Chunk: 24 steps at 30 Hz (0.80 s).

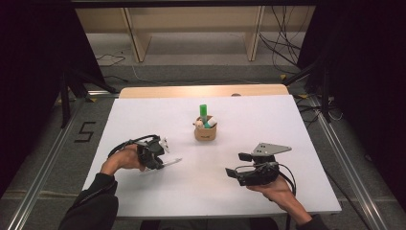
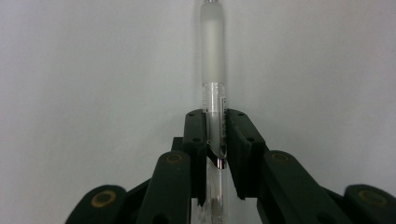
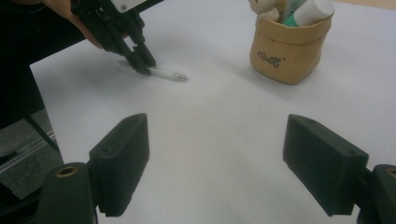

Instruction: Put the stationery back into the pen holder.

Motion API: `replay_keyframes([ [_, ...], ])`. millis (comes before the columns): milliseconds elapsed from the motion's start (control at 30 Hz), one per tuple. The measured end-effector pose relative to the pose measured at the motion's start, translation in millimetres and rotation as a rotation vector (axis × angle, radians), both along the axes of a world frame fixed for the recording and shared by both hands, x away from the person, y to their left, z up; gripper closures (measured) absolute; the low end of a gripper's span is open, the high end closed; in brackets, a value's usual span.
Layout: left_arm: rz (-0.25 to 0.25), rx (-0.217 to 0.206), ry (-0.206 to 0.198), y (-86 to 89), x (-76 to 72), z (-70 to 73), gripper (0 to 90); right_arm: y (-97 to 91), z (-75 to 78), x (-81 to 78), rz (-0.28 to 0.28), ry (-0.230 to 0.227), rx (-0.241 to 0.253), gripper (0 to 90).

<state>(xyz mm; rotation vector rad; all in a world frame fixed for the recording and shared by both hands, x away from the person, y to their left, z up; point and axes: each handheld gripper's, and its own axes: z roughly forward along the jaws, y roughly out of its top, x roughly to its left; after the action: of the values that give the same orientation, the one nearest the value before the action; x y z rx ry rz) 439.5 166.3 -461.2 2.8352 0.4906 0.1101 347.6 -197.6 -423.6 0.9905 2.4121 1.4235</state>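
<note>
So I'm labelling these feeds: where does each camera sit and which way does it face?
High view: above the person's side, looking forward and down at the table; both forearms show.
Left gripper view: on the left gripper, looking along jaws closed on the pen.
Right gripper view: on the right gripper, jaws open, facing the pouch.
High and right gripper views share pouch, pen, left gripper.

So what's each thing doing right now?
Pen: lying flat on the table, pinched by the left gripper.
Left gripper: jaws shut on the pen.
Right gripper: jaws wide open, holding nothing.
Pouch: standing upright, open at the top, with stuff inside.
Green marker: sticking up out of the pouch, cap on.
</note>
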Motion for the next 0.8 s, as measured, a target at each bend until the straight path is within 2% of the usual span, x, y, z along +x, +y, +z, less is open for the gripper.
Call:
replay_keyframes([
  [167, 0.029, -0.009, 0.009, 0.8, 0.9, 0.4, 78.8, -0.2, -0.2, 0.0, -0.001, -0.001, 0.002, 23.6],
  [300, 0.065, -0.049, 0.013, 2.1, 1.6, 4.0, 78.9, -0.3, -0.6, 0.1, -0.001, 0.0, 0.003, 23.6],
  [500, 0.105, -0.147, 0.012, 6.0, 2.6, 16.4, 78.9, -0.5, -0.6, 0.1, -0.004, -0.001, 0.006, 23.7],
  [633, 0.146, -0.242, 0.013, 7.1, 1.6, 25.2, 78.9, -0.7, -0.2, 0.0, -0.006, -0.001, 0.004, 23.6],
  [800, 0.216, -0.368, -0.011, 8.5, 0.5, 37.1, 78.9, -1.5, 0.2, 0.0, -0.012, -0.003, 0.011, 23.5],
])
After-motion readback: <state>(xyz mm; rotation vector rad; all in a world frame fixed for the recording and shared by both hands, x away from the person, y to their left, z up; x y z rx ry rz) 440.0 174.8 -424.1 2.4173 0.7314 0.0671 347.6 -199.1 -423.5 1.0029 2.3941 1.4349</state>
